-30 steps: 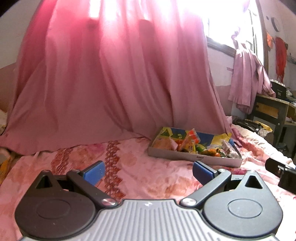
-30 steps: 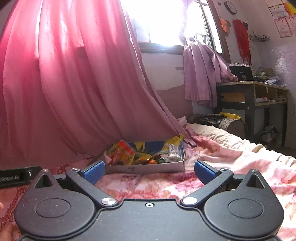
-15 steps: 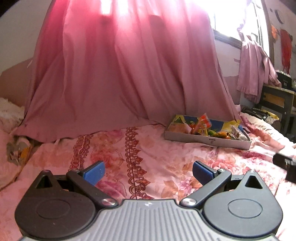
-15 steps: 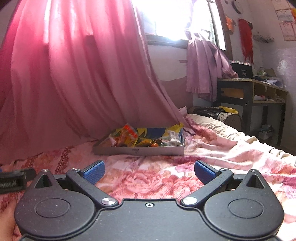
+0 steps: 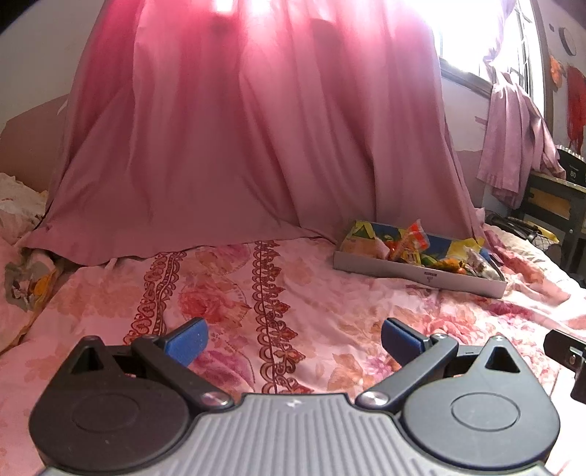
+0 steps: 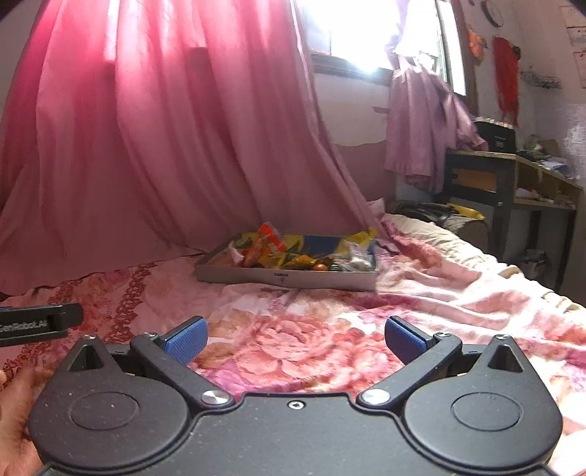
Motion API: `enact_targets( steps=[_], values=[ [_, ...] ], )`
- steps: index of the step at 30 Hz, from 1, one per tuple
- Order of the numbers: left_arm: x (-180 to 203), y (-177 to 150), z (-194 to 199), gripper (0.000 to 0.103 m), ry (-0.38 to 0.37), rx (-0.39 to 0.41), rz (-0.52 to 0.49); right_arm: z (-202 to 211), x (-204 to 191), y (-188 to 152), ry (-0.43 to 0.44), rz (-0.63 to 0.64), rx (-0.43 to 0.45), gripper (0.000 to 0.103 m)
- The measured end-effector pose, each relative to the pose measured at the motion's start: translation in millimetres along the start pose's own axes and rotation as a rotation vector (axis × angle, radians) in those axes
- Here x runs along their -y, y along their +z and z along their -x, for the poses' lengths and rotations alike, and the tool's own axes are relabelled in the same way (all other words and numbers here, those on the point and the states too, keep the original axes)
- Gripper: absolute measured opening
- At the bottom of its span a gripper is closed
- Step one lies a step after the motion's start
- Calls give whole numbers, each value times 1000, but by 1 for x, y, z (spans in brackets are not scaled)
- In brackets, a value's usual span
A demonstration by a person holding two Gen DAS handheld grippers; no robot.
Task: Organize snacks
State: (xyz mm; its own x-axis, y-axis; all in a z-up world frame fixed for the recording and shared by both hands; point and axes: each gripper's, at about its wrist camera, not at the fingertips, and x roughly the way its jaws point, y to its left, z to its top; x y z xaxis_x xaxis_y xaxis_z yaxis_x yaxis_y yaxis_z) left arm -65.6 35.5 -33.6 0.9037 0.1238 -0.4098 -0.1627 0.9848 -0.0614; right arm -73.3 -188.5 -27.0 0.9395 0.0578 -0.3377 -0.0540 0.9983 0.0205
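From my station I see a floral pink bedspread [image 5: 293,293] covering the bed. A long pink curtain [image 5: 256,146] drapes onto its far edge. Past the bed's right edge stands a dark wooden desk [image 6: 512,175], a purple cloth [image 6: 421,128] hanging beside it under the window [image 6: 359,33].

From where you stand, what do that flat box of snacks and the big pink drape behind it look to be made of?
The box looks like thin grey cardboard: matte, sharp folded corners, a small printed mark on its front wall. The drape looks like light woven cloth: soft folds, with daylight glowing through it. The snacks seem wrapped in shiny plastic film.
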Motion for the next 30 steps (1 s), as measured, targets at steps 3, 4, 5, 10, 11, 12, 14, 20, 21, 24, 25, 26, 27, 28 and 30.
enact_targets(
  steps=[3, 4, 5, 10, 11, 12, 14, 20, 21, 24, 25, 26, 27, 28, 30],
  values=[
    [-1, 3, -9, 103, -4, 8, -13, -11, -3, 3, 15, 11, 0, 102],
    [-2, 4, -13, 103, -6, 10, -16, -15, -3, 4, 20, 10, -1, 102],
    [-2, 5, -16, 103, -8, 12, -14, -20, -3, 5, 25, 8, -4, 102],
    [-7, 8, -34, 103, -15, 17, -3, -51, -4, 7, 24, -13, -25, 102],
    [-7, 9, -37, 103, -16, 20, -2, -58, -4, 7, 20, -22, -28, 102],
    [-8, 10, -40, 103, -19, 24, 2, -64, -3, 7, 16, -31, -28, 102],
    [-7, 12, -49, 103, -36, 30, 12, -72, -1, 6, 8, -51, -26, 102],
    [1, 8, -59, 103, -72, 52, -45, -80, 2, -5, -30, -53, -37, 102],
    [3, 7, -59, 103, -76, 51, -54, -80, 2, -5, -34, -53, -34, 102],
    [7, 4, -58, 103, -87, 43, -77, -78, 1, -6, -37, -44, -18, 102],
    [8, 4, -57, 103, -89, 43, -79, -78, 1, -6, -37, -41, -14, 102],
    [8, 3, -57, 103, -90, 42, -77, -77, 1, -5, -36, -40, -10, 102],
    [8, 3, -56, 103, -90, 41, -75, -77, 1, -5, -36, -41, -7, 102],
    [7, 3, -55, 103, -87, 38, -72, -76, 1, -5, -37, -44, -2, 102],
    [7, 3, -55, 103, -85, 34, -66, -74, 2, -5, -39, -45, 8, 102]
  ],
)
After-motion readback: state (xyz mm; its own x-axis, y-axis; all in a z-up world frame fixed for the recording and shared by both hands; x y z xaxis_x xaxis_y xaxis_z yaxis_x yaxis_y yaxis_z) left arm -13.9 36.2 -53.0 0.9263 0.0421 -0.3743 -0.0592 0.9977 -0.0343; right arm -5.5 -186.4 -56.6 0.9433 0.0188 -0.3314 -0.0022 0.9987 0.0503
